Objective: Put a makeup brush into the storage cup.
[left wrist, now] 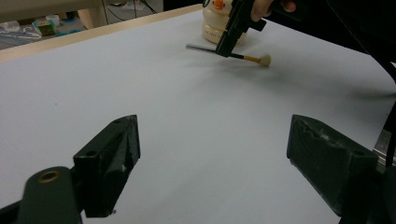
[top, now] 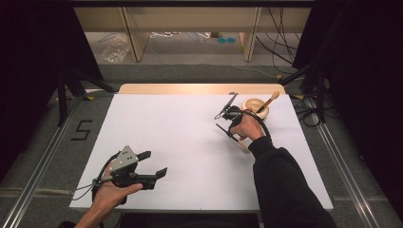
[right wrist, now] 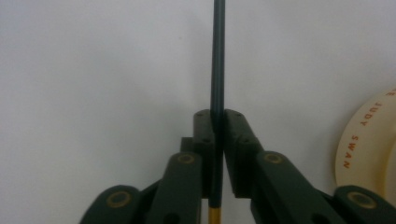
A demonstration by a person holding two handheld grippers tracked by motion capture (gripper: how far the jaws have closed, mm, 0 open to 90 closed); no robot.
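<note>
Orange lettering on the cream pot (right wrist: 369,140) reads "JUDY SWAN"; the frame edge cuts off the rest. Right gripper (right wrist: 218,135): fingers clenched on a thin dark brush (right wrist: 217,70), held just above the white worktop (top: 180,142) beside the pot. Brush's pale tip (left wrist: 265,59) is blurred. Left gripper (left wrist: 212,154): fingers released, nothing between them. A "5" (top: 81,129) marks the floor.

Your right arm wears a black sleeve (top: 285,185). Both grippers are black: the left gripper (top: 154,164) carries a grey three-cornered plate behind its jaws; brass-coloured pivot pins sit behind the right gripper's (right wrist: 218,135) jaws.
</note>
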